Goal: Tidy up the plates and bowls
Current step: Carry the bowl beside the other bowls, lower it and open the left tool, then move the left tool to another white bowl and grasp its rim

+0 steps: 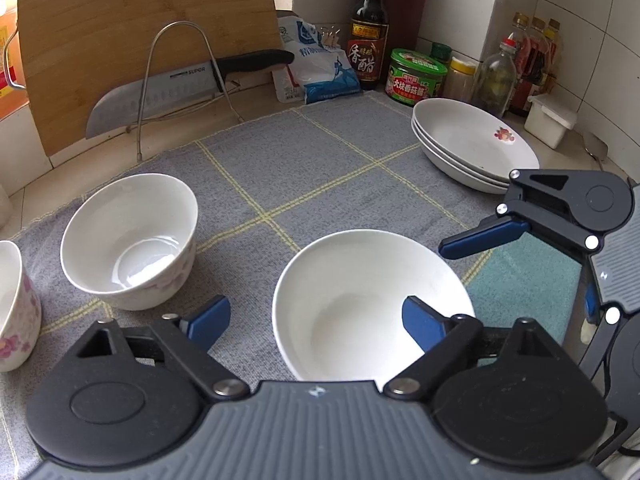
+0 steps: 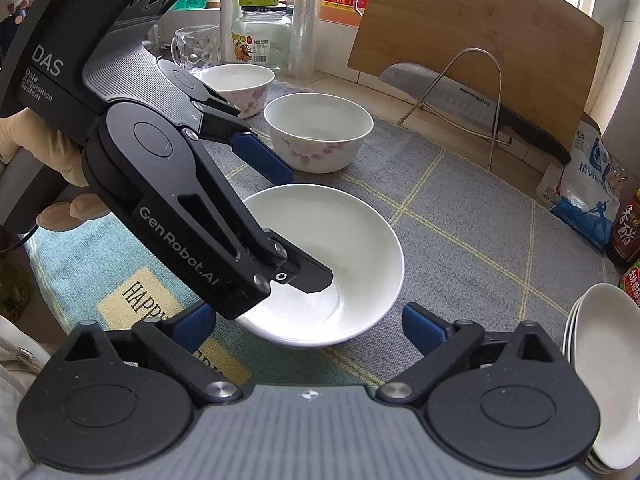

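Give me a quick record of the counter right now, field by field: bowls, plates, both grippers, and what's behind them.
plain bowl: white bowl on the grey mat, nearest both grippers
floral bowls: floral bowl upright on the mat; second floral bowl beside it
plates: plate stack, nested, far right corner of the mat
left gripper: left gripper open, one finger inside the white bowl, one outside its rim
right gripper: right gripper open, holding nothing
backdrop: knife on a wire rack against the cutting board
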